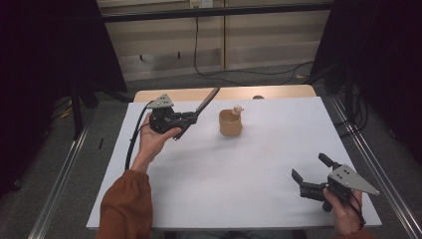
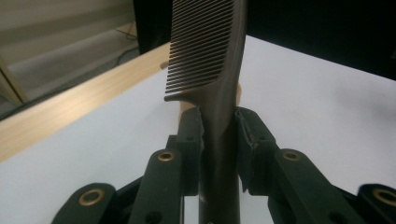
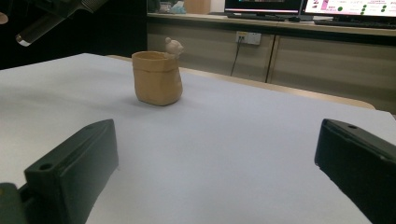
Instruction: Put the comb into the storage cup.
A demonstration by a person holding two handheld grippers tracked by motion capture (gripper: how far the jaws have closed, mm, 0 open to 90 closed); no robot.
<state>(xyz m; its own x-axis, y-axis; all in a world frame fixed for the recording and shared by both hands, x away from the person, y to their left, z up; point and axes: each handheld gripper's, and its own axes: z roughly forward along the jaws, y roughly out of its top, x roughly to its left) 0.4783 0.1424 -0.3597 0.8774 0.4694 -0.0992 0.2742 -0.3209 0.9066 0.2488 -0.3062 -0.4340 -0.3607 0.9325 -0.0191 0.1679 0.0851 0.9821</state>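
Dark comb (image 2: 210, 56) clamped in left hand-held gripper (image 1: 185, 122), raised left of tan cup (image 1: 231, 123) (mid-worktop). Right hand-held gripper (image 1: 309, 171) gapes wide, w/ nothing, near-right. Next, probably: lower comb into cup.

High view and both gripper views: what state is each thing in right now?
Comb: clamped by its handle, lifted off the table, toothed end pointing away from the hand.
Left gripper: shut on the comb.
Right gripper: open, nothing between its jaws, low over the table's near right corner.
Tan cup: upright on the white table, open top, small figure on its rim, untouched.
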